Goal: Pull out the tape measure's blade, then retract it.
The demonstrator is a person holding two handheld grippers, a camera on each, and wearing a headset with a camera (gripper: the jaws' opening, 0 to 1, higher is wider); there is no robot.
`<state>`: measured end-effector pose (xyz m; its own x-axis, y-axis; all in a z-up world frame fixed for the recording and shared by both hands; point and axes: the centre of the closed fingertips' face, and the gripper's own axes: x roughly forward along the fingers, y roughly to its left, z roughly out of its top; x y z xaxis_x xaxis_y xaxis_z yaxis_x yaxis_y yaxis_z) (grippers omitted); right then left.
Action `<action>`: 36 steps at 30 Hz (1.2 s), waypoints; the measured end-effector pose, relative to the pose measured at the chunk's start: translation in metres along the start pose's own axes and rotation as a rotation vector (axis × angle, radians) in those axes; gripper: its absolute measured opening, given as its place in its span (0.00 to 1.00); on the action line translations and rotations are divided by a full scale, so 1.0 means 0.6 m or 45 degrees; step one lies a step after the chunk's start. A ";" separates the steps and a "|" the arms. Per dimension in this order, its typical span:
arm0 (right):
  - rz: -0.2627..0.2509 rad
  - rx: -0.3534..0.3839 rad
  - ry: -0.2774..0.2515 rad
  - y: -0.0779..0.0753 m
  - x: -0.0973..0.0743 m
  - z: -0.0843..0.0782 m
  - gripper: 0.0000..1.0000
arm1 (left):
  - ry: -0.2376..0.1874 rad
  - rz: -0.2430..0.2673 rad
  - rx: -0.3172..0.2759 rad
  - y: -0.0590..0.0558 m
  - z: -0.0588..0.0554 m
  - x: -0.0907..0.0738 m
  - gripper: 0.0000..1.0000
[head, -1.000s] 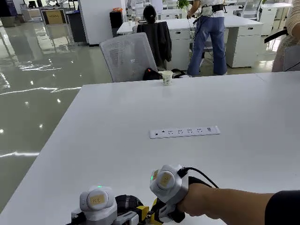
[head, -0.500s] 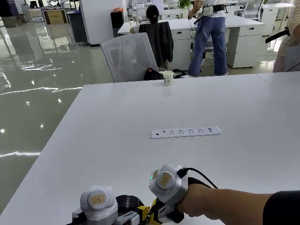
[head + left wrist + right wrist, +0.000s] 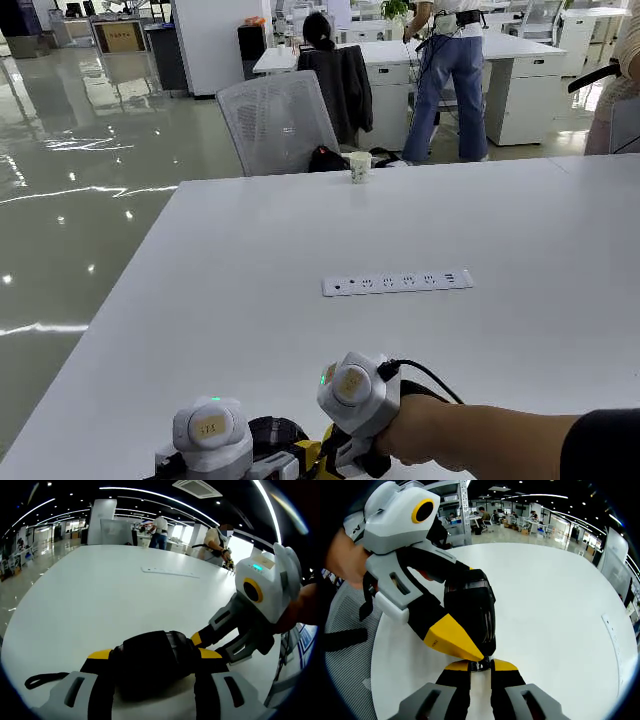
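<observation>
tape measure (image 3: 150, 672) case at near edge of table (image 3: 300, 230), clamped between left gripper (image 3: 155, 655) jaws. right gripper (image 3: 482, 666) jaws nearly closed, pinching blade tip (image 3: 481, 664) right at case mouth. blade not yet out. likely pull axis: straight back along right jaws, away from left.

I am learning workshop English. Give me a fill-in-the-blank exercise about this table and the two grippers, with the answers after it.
1. The left gripper clamps the tape measure, whose case is ____.
2. The right gripper has its jaws ____ on the blade tip.
3. The power strip lies on a ____ table.
4. The paper cup stands near the table's ____ edge.
Missing words: black; shut; white; far.
</observation>
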<state>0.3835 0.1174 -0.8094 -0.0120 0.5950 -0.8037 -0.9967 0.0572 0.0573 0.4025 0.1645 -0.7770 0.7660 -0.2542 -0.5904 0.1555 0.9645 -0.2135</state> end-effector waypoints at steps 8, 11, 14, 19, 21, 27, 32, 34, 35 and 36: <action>-0.009 0.002 0.004 0.000 0.000 0.000 0.13 | -0.006 0.001 -0.002 -0.001 0.000 0.000 0.61; -0.011 -0.001 0.006 0.001 -0.001 -0.001 0.13 | -0.005 0.000 -0.003 -0.001 -0.001 0.001 0.61; -0.011 -0.002 0.007 0.001 -0.001 -0.001 0.13 | -0.005 -0.001 -0.005 -0.001 -0.001 0.001 0.61; -0.015 -0.012 0.010 0.001 -0.001 -0.001 0.13 | 0.005 -0.006 -0.013 -0.001 -0.001 0.003 0.61; -0.019 -0.019 0.013 0.001 0.000 -0.001 0.13 | 0.009 -0.003 -0.011 -0.002 0.000 0.003 0.62; -0.037 -0.022 0.018 0.000 0.000 -0.001 0.13 | 0.001 0.002 -0.014 -0.002 0.000 0.001 0.62; -0.055 -0.008 0.025 0.000 0.000 -0.002 0.14 | 0.015 0.009 0.004 -0.003 0.001 0.001 0.62; -0.072 -0.002 0.027 -0.003 -0.001 -0.003 0.16 | 0.014 0.019 0.025 -0.004 0.002 0.000 0.62; -0.079 0.004 0.025 -0.005 -0.001 -0.003 0.17 | 0.014 0.020 0.026 -0.003 0.003 0.000 0.62; -0.081 0.014 0.021 -0.006 -0.001 -0.003 0.18 | 0.014 0.019 0.025 -0.002 0.003 0.000 0.62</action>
<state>0.3870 0.1151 -0.8100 0.0498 0.5766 -0.8155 -0.9946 0.1033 0.0123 0.4033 0.1632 -0.7753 0.7614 -0.2404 -0.6020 0.1566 0.9694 -0.1891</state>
